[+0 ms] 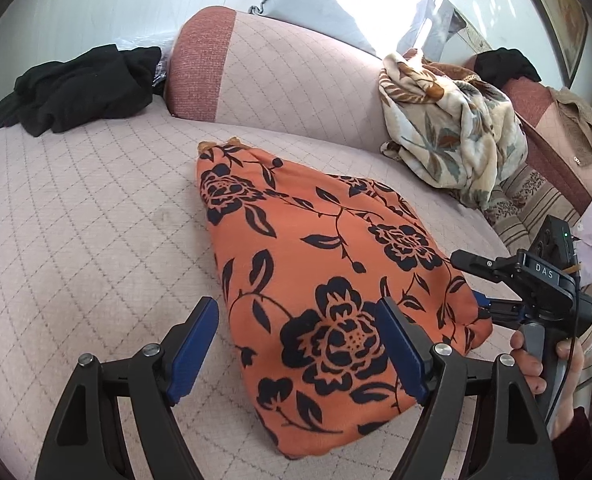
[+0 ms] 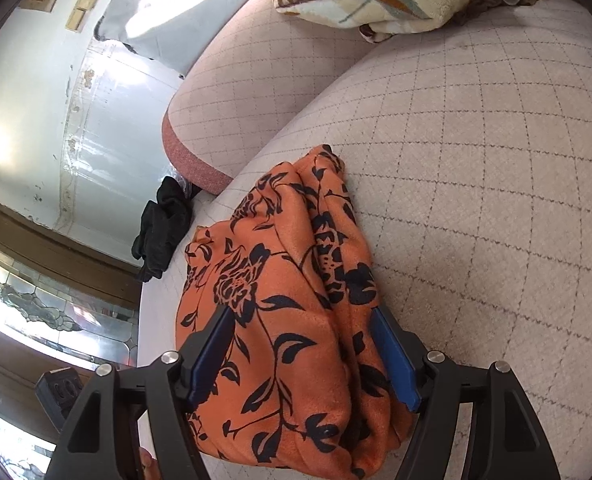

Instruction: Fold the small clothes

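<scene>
An orange garment with a black flower print (image 1: 320,256) lies folded into a long bundle on the quilted pink sofa seat (image 1: 75,220). My left gripper (image 1: 296,302) hovers open over its near end: one blue pad is beside the cloth, the other above it. My right gripper (image 1: 467,280) is at the bundle's right edge, held by a person's hand (image 1: 536,364). In the right wrist view the right gripper (image 2: 300,312) stands open astride the garment (image 2: 279,280). Its pads are not pressing on the cloth.
A heap of black clothes (image 1: 75,88) lies at the far left of the seat. A cream leaf-print blanket (image 1: 452,136) is bunched at the back right. The sofa's backrest (image 1: 287,72) rises behind the garment. A wall and glass door (image 2: 35,160) are beyond the seat's edge.
</scene>
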Motion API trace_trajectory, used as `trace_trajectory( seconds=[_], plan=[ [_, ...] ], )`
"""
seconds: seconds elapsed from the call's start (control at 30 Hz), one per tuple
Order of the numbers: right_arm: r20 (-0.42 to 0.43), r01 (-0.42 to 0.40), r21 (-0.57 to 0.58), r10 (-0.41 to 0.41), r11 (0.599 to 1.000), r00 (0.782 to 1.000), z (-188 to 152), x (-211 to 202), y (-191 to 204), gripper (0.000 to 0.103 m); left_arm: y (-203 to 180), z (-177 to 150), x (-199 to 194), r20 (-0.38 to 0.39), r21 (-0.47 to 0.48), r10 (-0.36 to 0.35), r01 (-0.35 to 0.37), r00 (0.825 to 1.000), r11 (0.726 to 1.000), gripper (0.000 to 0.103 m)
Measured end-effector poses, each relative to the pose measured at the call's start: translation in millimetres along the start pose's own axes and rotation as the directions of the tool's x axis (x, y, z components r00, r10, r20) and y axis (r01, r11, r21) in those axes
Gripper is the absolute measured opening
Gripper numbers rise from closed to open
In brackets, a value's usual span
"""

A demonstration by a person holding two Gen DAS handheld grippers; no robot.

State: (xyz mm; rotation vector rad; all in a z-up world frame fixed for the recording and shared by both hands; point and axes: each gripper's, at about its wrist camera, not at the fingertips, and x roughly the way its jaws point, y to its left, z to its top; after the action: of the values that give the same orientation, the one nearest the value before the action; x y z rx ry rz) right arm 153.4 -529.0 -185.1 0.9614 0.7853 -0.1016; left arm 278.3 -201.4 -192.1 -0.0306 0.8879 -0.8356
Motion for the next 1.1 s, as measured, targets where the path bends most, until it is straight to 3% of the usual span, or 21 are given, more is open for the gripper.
trace_trajectory(
  seconds=[0.17, 0.3, 0.37, 0.5, 0.6, 0.67, 0.73, 0.77, 0.9, 1.1],
  plan=[
    [-0.052, 0.007, 0.036, -0.005, 0.999, 0.999, -2.6, 14.8, -10.6, 0.079, 6.3, 6.2, 12.4, -0.027, -0.041, -0.007, 0.006, 1.000, 0.999, 0.081],
    [-0.073, -0.008, 0.051, 0.012, 0.999, 0.997, -7.6, 25.3, -16.1, 0.083, 10.4, 5.3, 21.9, -0.075, -0.099, -0.073, 0.066, 0.995, 0.993, 0.081],
    [-0.083, -0.014, 0.037, 0.017, 0.999, 0.996, -9.1, 27.8, -12.3, 0.084, 5.7, 2.4, 27.6, -0.106, -0.094, -0.097, 0.087, 0.990, 0.992, 0.086],
    [-0.087, -0.011, 0.004, 0.012, 1.000, 0.996, -15.5, 34.2, -5.1, 0.087, -2.6, -1.0, 28.3, -0.095, -0.057, -0.076, 0.071, 0.993, 0.996, 0.088],
    [-0.077, -0.010, -0.032, 0.008, 0.999, 0.997, -22.8, 39.6, 1.6, 0.087, 0.7, -1.6, 27.6, -0.078, -0.093, -0.091, 0.084, 0.993, 0.992, 0.088],
    [-0.071, 0.024, -0.084, -0.030, 0.996, 0.997, -27.4, 42.6, 9.8, 0.087, -0.3, -1.6, 28.3, -0.079, -0.087, -0.079, 0.072, 0.994, 0.994, 0.082],
    [-0.063, 0.042, -0.110, -0.049, 0.993, 0.997, -31.1, 43.7, 15.7, 0.085, -3.6, -1.5, 29.2, -0.080, -0.057, -0.030, 0.025, 0.996, 0.998, 0.059],
    [-0.055, 0.056, -0.114, -0.062, 0.992, 0.997, -32.5, 44.5, 16.9, 0.083, -3.9, -1.7, 29.4, -0.079, -0.050, -0.016, 0.012, 0.997, 0.999, 0.054],
    [-0.042, 0.074, -0.130, -0.080, 0.989, 0.996, -36.5, 47.9, 24.4, 0.063, 2.6, -0.2, 26.0, -0.061, -0.085, -0.023, 0.017, 0.998, 0.996, 0.034],
    [-0.018, 0.062, -0.149, -0.066, 0.987, 0.998, -42.3, 46.1, 36.7, 0.054, -2.2, 2.8, 18.1, -0.026, -0.059, 0.004, -0.005, 1.000, 0.998, 0.025]
  ],
)
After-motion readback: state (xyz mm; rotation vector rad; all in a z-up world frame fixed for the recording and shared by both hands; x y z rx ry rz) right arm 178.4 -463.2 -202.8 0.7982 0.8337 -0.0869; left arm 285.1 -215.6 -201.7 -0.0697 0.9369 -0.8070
